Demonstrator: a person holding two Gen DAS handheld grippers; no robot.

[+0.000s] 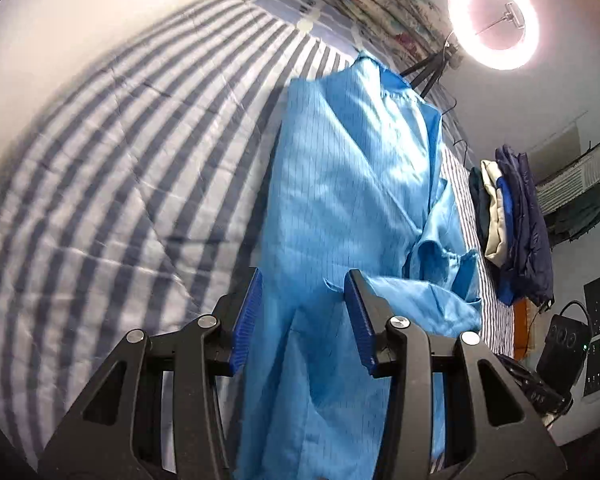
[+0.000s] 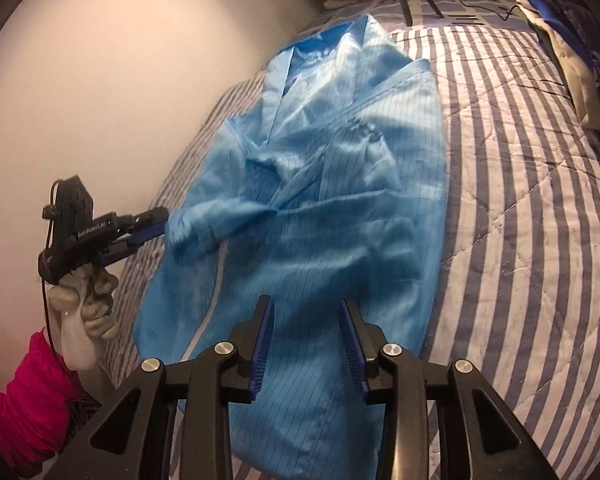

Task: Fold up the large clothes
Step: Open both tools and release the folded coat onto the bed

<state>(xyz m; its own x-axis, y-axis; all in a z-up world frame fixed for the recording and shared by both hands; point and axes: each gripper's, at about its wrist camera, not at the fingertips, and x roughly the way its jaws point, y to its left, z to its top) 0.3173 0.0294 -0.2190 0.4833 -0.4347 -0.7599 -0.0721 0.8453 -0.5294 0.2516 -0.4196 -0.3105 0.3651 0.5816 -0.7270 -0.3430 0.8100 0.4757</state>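
Note:
A light blue pinstriped coat lies lengthwise on the striped bed, collar at the far end, with both sleeves folded across its front. In the left wrist view my left gripper stands open low over the coat's near part, and the cloth passes under the gap without being pinched. The right wrist view shows the coat from its hem. There my right gripper hovers open above the lower part. My left gripper sits at the coat's left side, its tips just beside a sleeve cuff, in a gloved hand.
The blue-and-white striped quilt covers the bed, with a wall along its left side. A floral rolled duvet and a lit ring light on a tripod stand at the head. Folded clothes are stacked at the right edge.

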